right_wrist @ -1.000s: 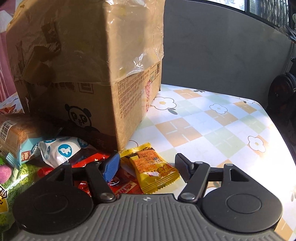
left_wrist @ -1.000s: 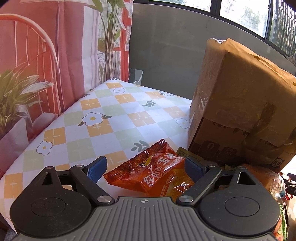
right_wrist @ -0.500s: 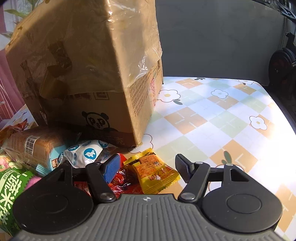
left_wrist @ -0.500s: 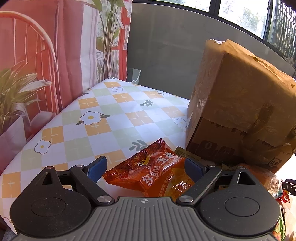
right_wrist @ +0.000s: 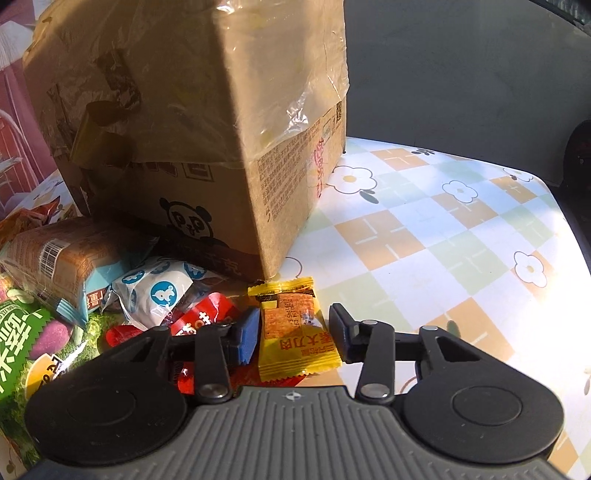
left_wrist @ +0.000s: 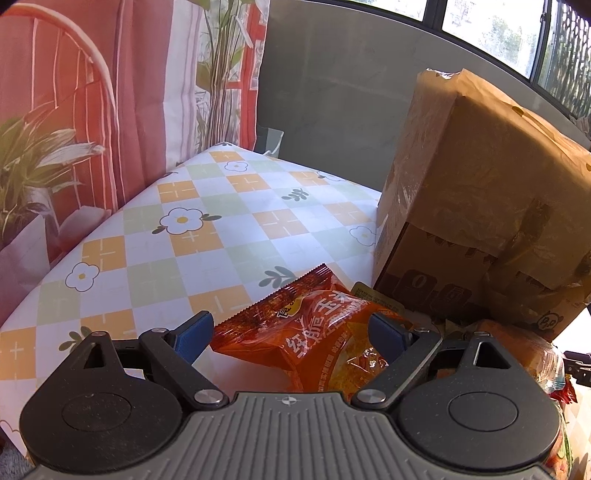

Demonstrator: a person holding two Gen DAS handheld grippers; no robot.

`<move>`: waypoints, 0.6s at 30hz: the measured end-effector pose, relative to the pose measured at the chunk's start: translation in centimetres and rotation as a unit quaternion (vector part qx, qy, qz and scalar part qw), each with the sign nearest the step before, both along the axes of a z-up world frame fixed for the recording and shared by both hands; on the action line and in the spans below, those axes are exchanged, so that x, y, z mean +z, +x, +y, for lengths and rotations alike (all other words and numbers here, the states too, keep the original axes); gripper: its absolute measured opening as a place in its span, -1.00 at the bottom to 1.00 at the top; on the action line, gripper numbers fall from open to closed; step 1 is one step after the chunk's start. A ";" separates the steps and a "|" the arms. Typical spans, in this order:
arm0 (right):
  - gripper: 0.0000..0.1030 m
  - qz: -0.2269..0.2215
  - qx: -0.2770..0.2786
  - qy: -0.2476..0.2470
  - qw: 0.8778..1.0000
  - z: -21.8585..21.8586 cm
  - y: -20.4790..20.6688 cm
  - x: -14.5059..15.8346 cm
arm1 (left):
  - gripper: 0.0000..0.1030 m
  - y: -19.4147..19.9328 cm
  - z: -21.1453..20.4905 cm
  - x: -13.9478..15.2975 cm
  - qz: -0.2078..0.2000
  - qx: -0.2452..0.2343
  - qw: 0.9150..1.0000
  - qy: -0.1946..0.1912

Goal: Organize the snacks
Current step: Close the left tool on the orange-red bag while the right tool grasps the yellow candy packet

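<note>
Floral curtain (left_wrist: 74, 110) beside checkered tablecloth (left_wrist: 207, 236)

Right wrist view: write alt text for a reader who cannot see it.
The right gripper is closing its jaws around a small yellow snack packet on a checkered floral tablecloth. A tall cardboard box stands behind, with more wrapped snacks piled left.

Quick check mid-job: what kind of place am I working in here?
Probably a home balcony or sunroom: a floral checked tablecloth, printed curtain, barred windows and a cardboard box beside loose snacks.
</note>
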State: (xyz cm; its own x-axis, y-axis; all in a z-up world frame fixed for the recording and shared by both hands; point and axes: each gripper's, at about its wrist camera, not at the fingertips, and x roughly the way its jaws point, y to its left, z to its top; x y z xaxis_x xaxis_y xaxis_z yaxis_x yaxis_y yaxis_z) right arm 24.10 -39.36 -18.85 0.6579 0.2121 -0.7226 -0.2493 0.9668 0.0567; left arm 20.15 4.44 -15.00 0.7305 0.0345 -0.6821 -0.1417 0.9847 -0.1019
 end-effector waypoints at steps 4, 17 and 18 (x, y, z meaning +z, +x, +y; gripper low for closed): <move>-0.32 -0.001 -0.019 -0.007 1.000 0.7 -0.5 0.5 | 0.79 -0.2 -0.1 0.0 -0.005 -0.006 1.000 0.004; -0.32 -0.065 -0.100 0.117 0.986 -1.0 -5.7 4.7 | 0.79 0.1 -0.4 -0.6 0.007 -0.018 1.000 -0.006; -0.32 -0.061 -0.095 0.116 0.987 -0.6 -6.0 4.9 | 0.79 0.1 -0.3 -0.8 0.009 -0.017 1.000 -0.009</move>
State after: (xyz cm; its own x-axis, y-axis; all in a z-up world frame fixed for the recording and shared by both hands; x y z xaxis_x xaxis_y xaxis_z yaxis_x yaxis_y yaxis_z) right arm 18.15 -39.97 -13.98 0.7811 0.2277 -0.5814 -0.0844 0.9611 0.2630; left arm 20.25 4.10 -15.75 0.7185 -0.0017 -0.6956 -0.1105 0.9870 -0.1166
